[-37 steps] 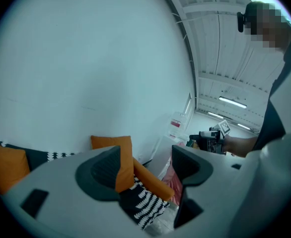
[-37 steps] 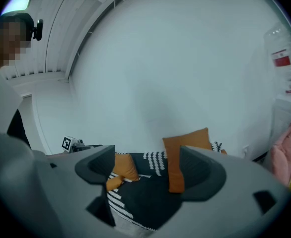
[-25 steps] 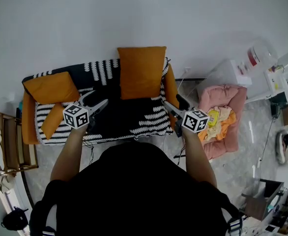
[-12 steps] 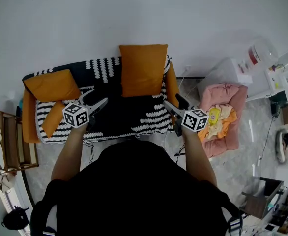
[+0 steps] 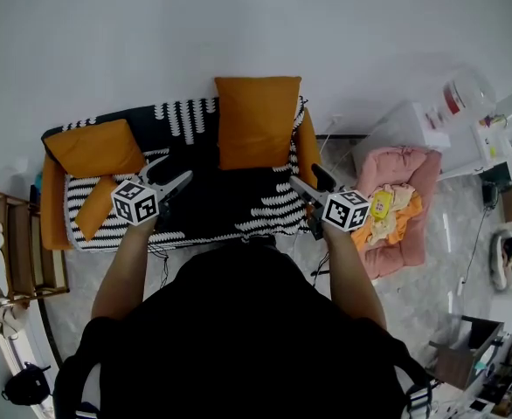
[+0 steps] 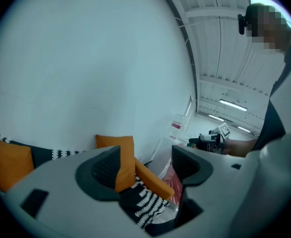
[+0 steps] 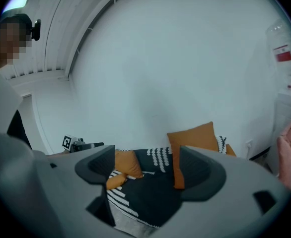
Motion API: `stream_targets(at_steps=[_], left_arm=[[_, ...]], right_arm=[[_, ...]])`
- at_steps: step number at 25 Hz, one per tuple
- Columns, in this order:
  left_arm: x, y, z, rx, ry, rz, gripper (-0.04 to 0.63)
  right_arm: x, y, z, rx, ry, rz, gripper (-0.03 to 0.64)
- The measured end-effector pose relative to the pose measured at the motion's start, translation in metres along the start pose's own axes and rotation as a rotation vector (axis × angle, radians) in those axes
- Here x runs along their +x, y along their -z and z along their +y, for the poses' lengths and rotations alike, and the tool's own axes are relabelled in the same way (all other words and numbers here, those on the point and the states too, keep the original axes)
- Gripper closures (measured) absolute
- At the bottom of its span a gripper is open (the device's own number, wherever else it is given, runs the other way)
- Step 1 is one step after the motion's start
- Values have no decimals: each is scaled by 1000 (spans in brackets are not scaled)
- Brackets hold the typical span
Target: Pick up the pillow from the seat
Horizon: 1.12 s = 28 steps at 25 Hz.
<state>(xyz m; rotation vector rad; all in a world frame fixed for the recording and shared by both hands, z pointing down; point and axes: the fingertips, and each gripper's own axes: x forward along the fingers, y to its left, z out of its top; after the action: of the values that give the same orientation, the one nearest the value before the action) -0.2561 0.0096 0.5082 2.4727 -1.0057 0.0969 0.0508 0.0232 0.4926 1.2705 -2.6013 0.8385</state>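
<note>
Two grippers: the left gripper and the right gripper both stand wide open and empty. They are held out over the front of the seat, tipped a little downward, touching nothing.
Between the jaws: each gripper view shows only the far-off seat through the gap; no pad is on anything.
Pillow: an orange pillow stands upright against the seat's back, toward the right end, just beside the orange armrest. It is ahead of both grippers and apart from them.
Second pillow: another orange one lies at the left end, with a smaller orange piece below it. The task does not say which is meant, but the upright one sits between the two grippers' lines, so I take it as the target.
Throw: a black throw with white dashes lies loose under the pillows.
Step in hand: by my reading, the approach, with no grasp begun.
Doing it well: bring both grippers forward together, one to each side edge of the pillow. Keep the jaws wide until the edge sits deep between the pads, then close on a full fold of stuffing, not the corner tip.
Lift: raise it straight up and evenly so the soft body does not sag or twist.
Watch for: pinching the throw along with the pillow, or the right gripper knocking the armrest.
</note>
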Motion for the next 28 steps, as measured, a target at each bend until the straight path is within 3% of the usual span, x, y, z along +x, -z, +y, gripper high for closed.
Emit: stream_targets(at_steps=[28], left_arm=[[11,5,2,24,-10,42,265]], right_arm=[[4,-1,-24,29,6,-1,218]])
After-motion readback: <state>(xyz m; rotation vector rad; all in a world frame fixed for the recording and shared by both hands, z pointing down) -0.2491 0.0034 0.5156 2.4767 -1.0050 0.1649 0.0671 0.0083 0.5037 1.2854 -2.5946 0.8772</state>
